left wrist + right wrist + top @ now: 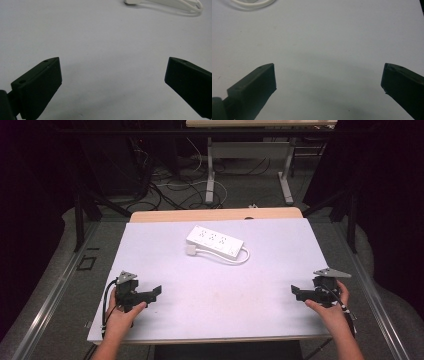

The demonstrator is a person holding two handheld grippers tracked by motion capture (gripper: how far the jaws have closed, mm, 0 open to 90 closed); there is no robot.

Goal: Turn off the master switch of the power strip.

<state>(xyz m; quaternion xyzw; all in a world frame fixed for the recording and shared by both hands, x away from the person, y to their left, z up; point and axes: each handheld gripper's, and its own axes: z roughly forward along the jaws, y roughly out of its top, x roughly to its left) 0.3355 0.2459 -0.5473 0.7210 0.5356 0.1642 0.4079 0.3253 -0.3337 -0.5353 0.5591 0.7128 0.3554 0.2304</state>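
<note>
A white power strip (215, 241) lies flat on the far middle of the white table (215, 285), its white cable (239, 256) looped beside it and the plug (191, 250) at its near left. A person holds my left gripper (152, 291) low over the table's near left, open with nothing between its jaws. Over the near right my right gripper (296, 292) is held the same way, open and holding nothing. In the left gripper view (113, 72) the plug (132, 1) and cable (192, 6) sit at the top edge. The right gripper view (329, 75) catches a loop of cable (252, 3) at top left.
The table's near edge runs just behind both hands. Beyond the far edge a wooden strip (215, 214), tangled floor cables (175, 190) and the legs of another table (210, 175) stand on the floor. Dark frames flank both sides.
</note>
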